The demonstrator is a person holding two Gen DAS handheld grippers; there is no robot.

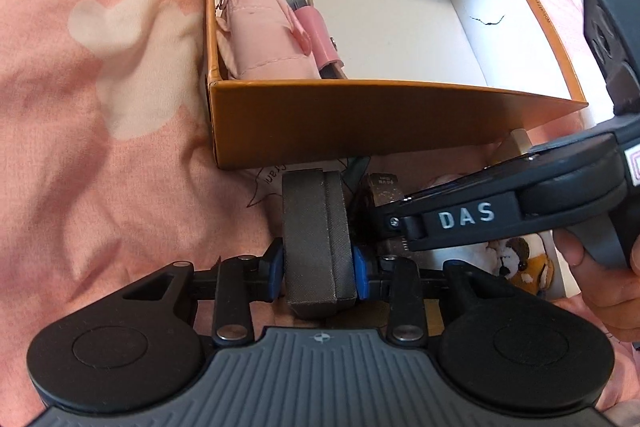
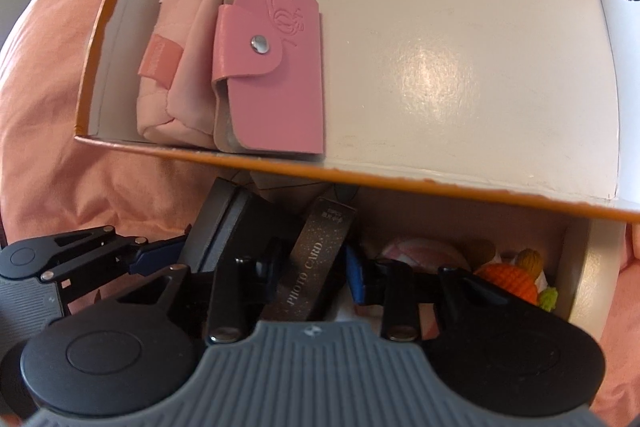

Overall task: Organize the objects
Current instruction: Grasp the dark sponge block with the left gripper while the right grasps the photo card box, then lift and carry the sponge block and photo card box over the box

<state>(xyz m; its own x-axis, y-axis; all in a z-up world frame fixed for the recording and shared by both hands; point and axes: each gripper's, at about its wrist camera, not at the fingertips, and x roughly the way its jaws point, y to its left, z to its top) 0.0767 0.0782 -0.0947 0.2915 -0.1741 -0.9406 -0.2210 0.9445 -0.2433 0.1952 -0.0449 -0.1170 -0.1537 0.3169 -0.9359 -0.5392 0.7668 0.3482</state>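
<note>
An orange box point(image 1: 360, 123) with a white inside lies on the pink bedding. It holds a pale pink pouch point(image 1: 256, 31) and a pink snap card holder point(image 2: 276, 67) at its left end. In front of its near wall my left gripper point(image 1: 318, 267) is shut on a dark grey case point(image 1: 316, 239), one blue pad against each side. Right beside it my right gripper point(image 2: 316, 263) grips a dark sparkly box point(image 2: 316, 263) marked PHOTO CARD. In the left wrist view the right gripper point(image 1: 394, 227) comes in from the right, held by a hand point(image 1: 600, 275).
A low white tray point(image 2: 580, 267) below the orange box's right end holds soft toys, among them an orange crocheted piece point(image 2: 508, 279) and a plush dog point(image 1: 516, 259). Pink bedding point(image 1: 100, 107) surrounds everything. Most of the orange box's floor point(image 2: 440, 67) is bare.
</note>
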